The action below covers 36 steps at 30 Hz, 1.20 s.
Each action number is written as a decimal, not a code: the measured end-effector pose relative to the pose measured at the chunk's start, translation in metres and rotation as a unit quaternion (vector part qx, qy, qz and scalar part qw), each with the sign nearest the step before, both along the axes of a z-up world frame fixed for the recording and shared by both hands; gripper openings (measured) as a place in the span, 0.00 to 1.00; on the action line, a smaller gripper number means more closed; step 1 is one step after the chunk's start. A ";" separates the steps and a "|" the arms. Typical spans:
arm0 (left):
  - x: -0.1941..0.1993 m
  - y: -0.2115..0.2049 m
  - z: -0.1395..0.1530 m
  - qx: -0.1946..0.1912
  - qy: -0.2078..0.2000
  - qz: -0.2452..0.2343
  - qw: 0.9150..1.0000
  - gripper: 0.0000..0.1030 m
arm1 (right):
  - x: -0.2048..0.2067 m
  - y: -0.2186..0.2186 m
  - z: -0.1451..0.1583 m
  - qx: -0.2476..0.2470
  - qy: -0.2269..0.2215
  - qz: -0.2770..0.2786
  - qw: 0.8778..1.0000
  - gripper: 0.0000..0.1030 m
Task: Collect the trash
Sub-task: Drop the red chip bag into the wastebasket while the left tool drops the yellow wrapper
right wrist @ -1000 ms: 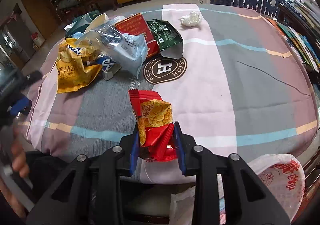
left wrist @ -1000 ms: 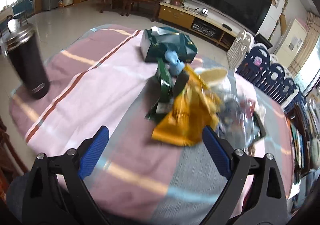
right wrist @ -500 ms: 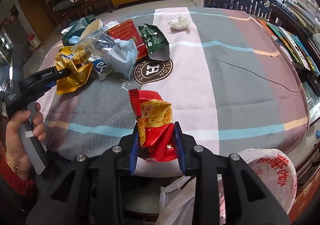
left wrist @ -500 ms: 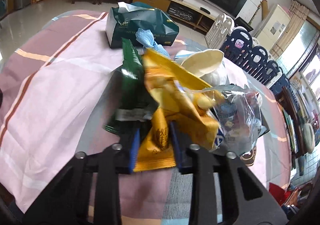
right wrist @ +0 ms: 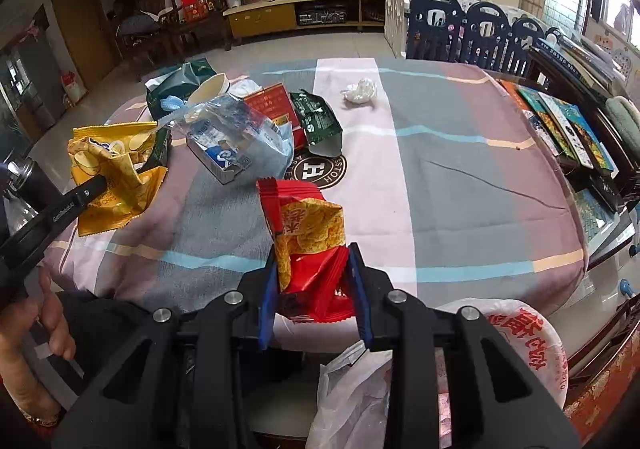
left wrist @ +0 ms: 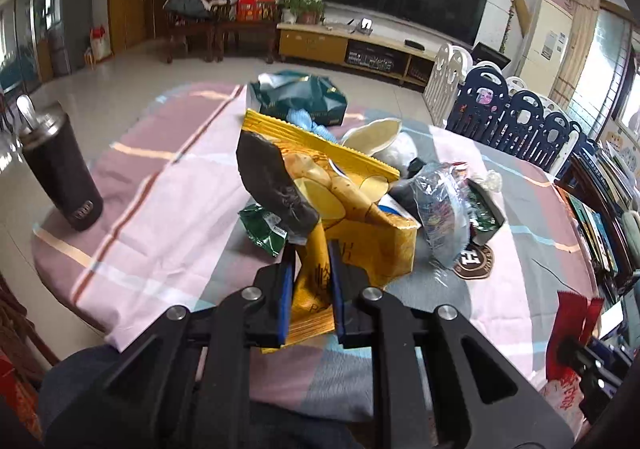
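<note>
My left gripper (left wrist: 310,269) is shut on a yellow chip bag (left wrist: 344,201) and holds it lifted above the table; the bag also shows in the right wrist view (right wrist: 116,173). My right gripper (right wrist: 314,281) is shut on a red snack wrapper (right wrist: 308,233) near the table's front edge. A white plastic trash bag (right wrist: 500,345) with red print hangs open just below and right of it. On the table lie a clear plastic bag (right wrist: 240,133), a green wrapper (right wrist: 320,121), a red packet (right wrist: 272,103), a dark green bag (right wrist: 180,81) and a crumpled tissue (right wrist: 360,91).
A dark tumbler (left wrist: 60,165) stands at the table's left edge. A round coaster (right wrist: 316,169) lies mid-table. Books (right wrist: 560,121) lie along the right side. Blue and white fence panels (right wrist: 460,25) stand behind the table.
My left gripper closed on the yellow chip bag and lifted it off the pile. The right gripper kept hold of the red wrapper and hardly moved.
</note>
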<state>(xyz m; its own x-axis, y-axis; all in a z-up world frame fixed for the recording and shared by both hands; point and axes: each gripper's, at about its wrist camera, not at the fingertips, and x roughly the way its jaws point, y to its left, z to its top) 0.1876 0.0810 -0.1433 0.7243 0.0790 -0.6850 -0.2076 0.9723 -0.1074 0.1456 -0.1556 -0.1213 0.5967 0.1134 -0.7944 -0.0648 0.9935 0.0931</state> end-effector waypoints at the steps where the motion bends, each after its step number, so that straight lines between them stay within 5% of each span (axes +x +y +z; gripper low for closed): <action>1: -0.007 -0.003 0.007 0.006 -0.007 -0.003 1.000 0.17 | -0.003 -0.001 0.004 -0.001 -0.005 0.000 1.000 0.32; 14: -0.074 -0.033 0.064 0.032 -0.064 -0.030 0.997 0.17 | -0.038 -0.019 0.039 0.004 -0.038 -0.016 0.999 0.32; 36: -0.117 -0.036 0.098 0.010 -0.102 -0.047 0.994 0.17 | -0.064 -0.016 0.065 -0.005 -0.063 -0.008 0.998 0.32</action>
<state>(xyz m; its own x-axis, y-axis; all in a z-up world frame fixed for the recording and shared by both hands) 0.0704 0.0452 -0.0454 0.8530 0.0167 -0.5217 -0.0918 0.9887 -0.1183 0.0818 -0.1718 -0.0567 0.6940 0.0957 -0.7136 -0.0599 0.9954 0.0752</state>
